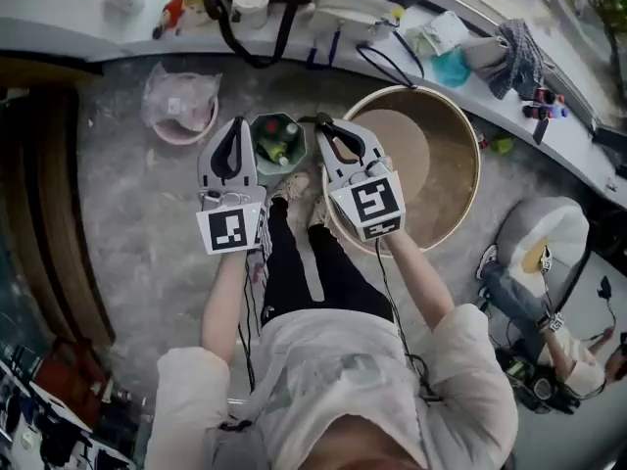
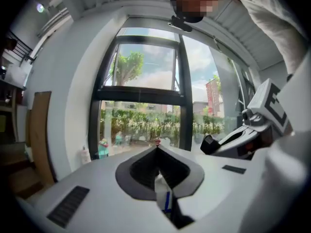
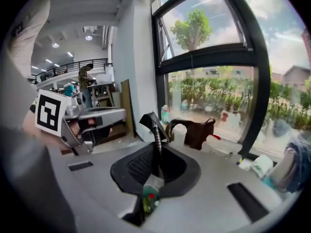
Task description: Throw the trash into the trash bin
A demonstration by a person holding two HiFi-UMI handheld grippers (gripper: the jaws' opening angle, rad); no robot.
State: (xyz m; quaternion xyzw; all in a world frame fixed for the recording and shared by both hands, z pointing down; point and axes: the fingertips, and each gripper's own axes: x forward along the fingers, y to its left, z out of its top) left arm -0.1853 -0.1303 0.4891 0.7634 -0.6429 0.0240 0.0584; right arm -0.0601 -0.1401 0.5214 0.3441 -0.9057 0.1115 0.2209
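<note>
**A:** Where is the trash?

**B:** The trash bin [image 1: 277, 117] stands on the grey floor [image 1: 147, 253], just in front of the person [image 1: 333, 360]. There are green bottles [image 1: 279, 147] inside it. From the head view it sits between the two hand-held grippers, which are held out side by side above it.

**A:** How are the jaws set?

**B:** The left hand-held gripper [image 2: 156, 148] has its jaws closed tip to tip with nothing pinched between them, and it faces the tall window [image 2: 146, 72]. The right hand-held gripper [image 3: 151, 120] is closed in the same way and holds nothing at its tips.

**A:** What is around the bin?

**B:** A wide round tub [image 1: 458, 199] is just beside it, partly under the right hand-held gripper. A pink bowl [image 1: 184, 130] covered by a clear bag lies on the floor on the other side, nearer the wall. A white counter [image 1: 69, 13] curves along the top of the head view and carries a clutter of small things too small to tell apart.
</note>
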